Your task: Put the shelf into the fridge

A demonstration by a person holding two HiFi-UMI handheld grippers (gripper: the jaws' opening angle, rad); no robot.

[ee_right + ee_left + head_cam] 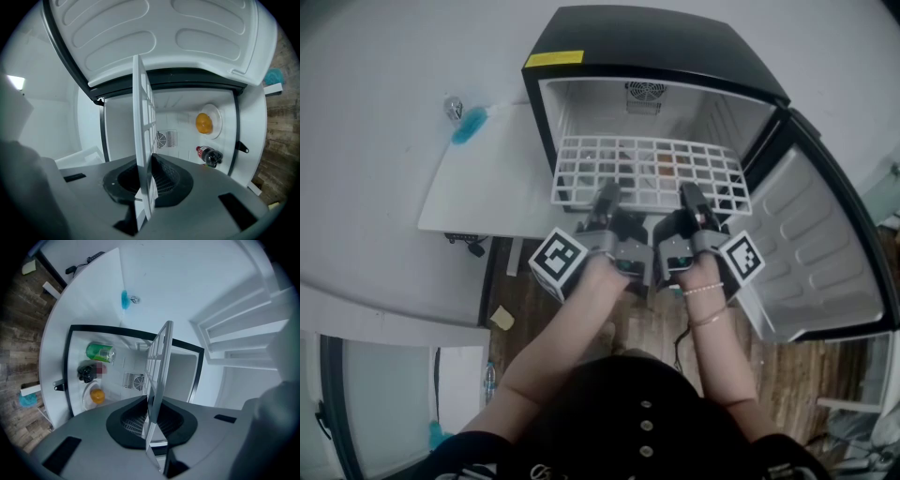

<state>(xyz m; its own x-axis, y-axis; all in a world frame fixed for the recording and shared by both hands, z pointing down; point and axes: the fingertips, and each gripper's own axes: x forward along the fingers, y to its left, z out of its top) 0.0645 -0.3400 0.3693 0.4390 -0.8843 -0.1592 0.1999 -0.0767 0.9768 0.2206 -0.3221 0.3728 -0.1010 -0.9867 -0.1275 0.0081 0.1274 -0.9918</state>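
Left gripper (607,195) and right gripper (690,194) fingers clamp the near edge of the white wire-grid shelf (652,167), level at the black, white-lined fridge (656,42).

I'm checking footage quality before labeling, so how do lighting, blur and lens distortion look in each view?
Head view: even bright light, strong fisheye bowing the fridge edges, shelf grid crisp. Left gripper view: dark vignetted corners, the body of the left gripper near the lens looks soft. Right gripper view: same vignette, the fridge door bulges curved, interior washed pale.
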